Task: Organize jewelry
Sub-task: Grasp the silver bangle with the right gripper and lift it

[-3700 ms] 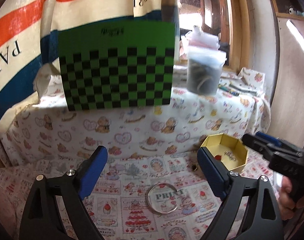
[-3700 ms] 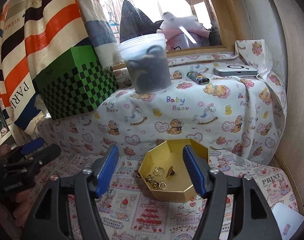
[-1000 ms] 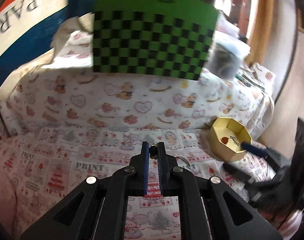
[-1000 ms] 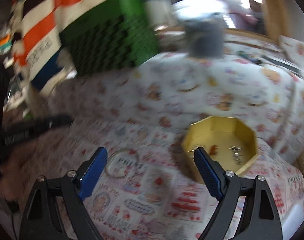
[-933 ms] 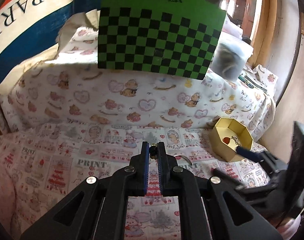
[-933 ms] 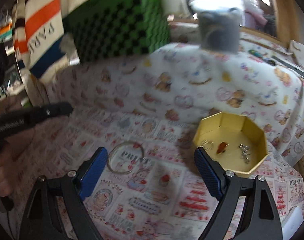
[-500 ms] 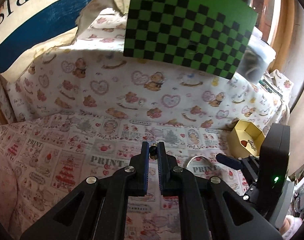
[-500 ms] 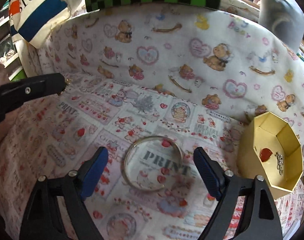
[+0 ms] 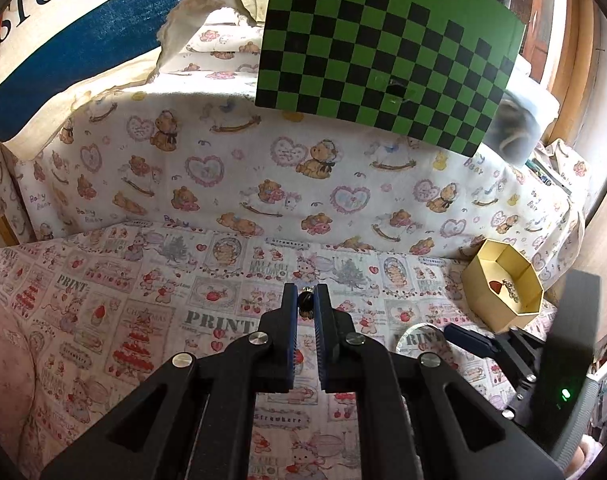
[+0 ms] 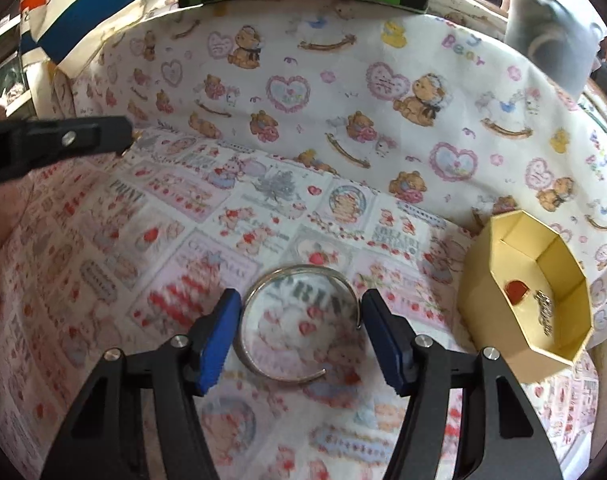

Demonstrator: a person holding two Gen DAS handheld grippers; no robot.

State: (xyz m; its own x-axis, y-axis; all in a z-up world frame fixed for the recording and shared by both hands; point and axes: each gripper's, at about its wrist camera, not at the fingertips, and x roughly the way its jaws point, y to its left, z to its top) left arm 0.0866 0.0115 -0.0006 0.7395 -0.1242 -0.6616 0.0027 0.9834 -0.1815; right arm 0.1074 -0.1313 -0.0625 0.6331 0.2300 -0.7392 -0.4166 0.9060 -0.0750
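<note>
My left gripper [image 9: 305, 300] is shut on a small dark earring [image 9: 305, 301] and holds it above the patterned cloth; it also shows in the right wrist view [image 10: 127, 136] at the left. My right gripper [image 10: 299, 312] is open, its blue pads on either side of a silver open bangle [image 10: 299, 320] lying flat on the cloth. The bangle shows partly in the left wrist view [image 9: 417, 334]. A gold octagonal box [image 10: 543, 356] to the right holds a red piece and a small chain; it also shows in the left wrist view [image 9: 477, 280].
A green checkered box [image 9: 387, 56] and a clear plastic tub [image 9: 515, 132] stand on a raised ledge behind. The bear-print cloth [image 9: 223, 168] drapes down the ledge front. A striped bag [image 9: 63, 20] hangs at the back left.
My right gripper has moved down and forward to straddle the bangle. My left gripper, still shut on the earring, has drifted left, away from the gold box.
</note>
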